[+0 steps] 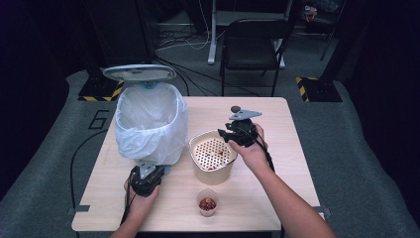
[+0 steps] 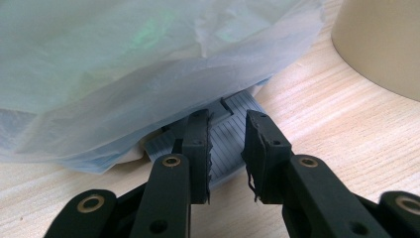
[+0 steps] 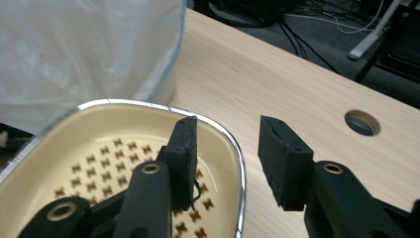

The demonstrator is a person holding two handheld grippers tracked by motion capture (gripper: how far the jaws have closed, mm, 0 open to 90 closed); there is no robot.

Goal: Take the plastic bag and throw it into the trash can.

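- Two grippers worked over a light wooden table (image 1: 277, 188) when I looked in, one in each of the person's hands.
- Biggest on it was the pedal bin (image 1: 151, 121), at the left rear, with its lid (image 1: 139, 73) raised and a pale plastic liner (image 1: 130, 134) folded down over the rim.
- Just right of the bin stood a cream container (image 1: 213, 157) with a perforated insert (image 1: 213, 151) sitting in its top; a metal rim (image 3: 242, 168) edged it in the right gripper view.
- I saw the right forearm (image 1: 287, 198) come in from the lower right and slant up and left, with the right hand (image 1: 252, 148) wrapped round the right gripper (image 1: 233, 136) at the container's far right edge.
- That gripper (image 3: 225, 158) was released: its jaws stood apart astride the rim, one inside over the insert and one outside over the table, gripping nothing.
- The left hand (image 1: 141, 198) reached straight forward and held the left gripper (image 1: 146, 174) low against the foot of the bin.
- In its own view the left gripper (image 2: 227, 148) had its jaws slightly parted over the ribbed grey pedal (image 2: 228, 144) under the liner's hem; I could not tell whether they touched it.
- Smallest was a paper cup (image 1: 208, 202) near the front edge, with reddish bits inside.
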